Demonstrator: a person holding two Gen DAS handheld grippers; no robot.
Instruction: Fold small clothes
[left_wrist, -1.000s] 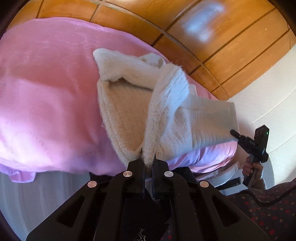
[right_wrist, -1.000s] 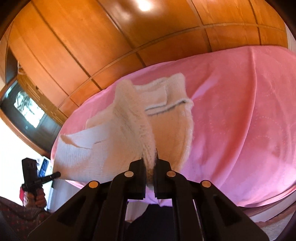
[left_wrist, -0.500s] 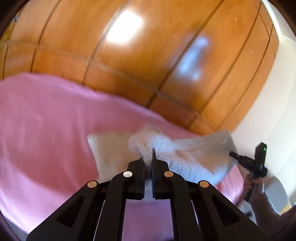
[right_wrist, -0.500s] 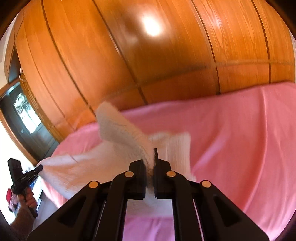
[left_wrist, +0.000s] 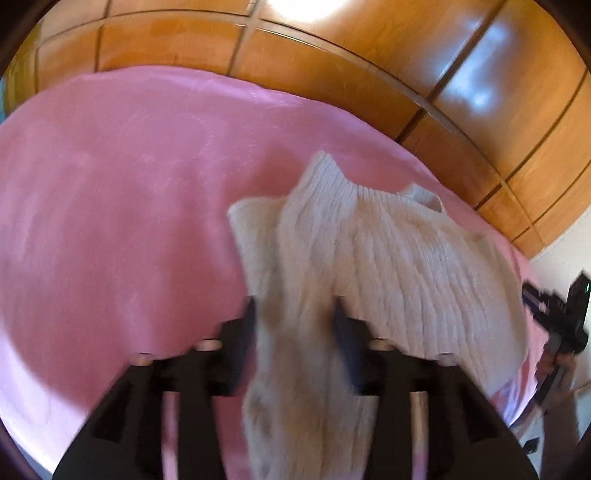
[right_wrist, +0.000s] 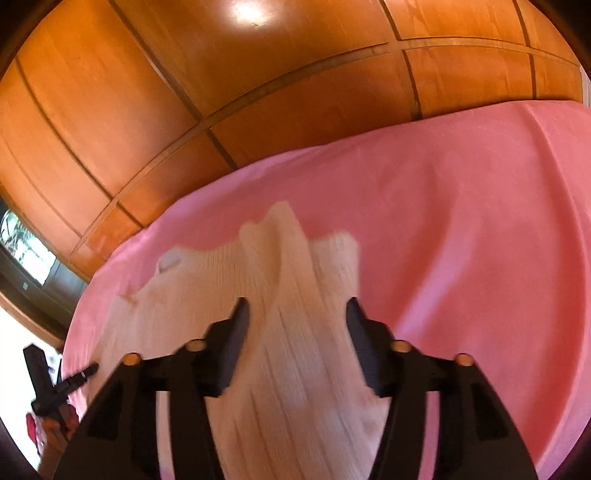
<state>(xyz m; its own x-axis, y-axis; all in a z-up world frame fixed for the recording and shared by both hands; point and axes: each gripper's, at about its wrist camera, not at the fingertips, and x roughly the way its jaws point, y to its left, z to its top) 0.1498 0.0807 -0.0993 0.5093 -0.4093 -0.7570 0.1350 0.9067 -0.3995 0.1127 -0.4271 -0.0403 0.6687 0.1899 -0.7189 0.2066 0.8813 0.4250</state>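
sweater (left_wrist: 388, 258), cream knit, is lying on the pink bed (left_wrist: 110, 203) in the lower middle of both views. left claw (left_wrist: 295, 317) and right claw (right_wrist: 295, 314) are standing wide apart, gripping nothing. it is looking soft and floppy; better pinching hem corners.

A cream ribbed knit sweater (left_wrist: 388, 266) lies on a pink plush blanket (left_wrist: 110, 203), with glossy orange wood panelling (left_wrist: 332, 66) behind. Cloth runs between the parted fingers of the left gripper (left_wrist: 295, 317) and of the right gripper (right_wrist: 297, 317); each gripper appears at the sweater's far side in the other's view
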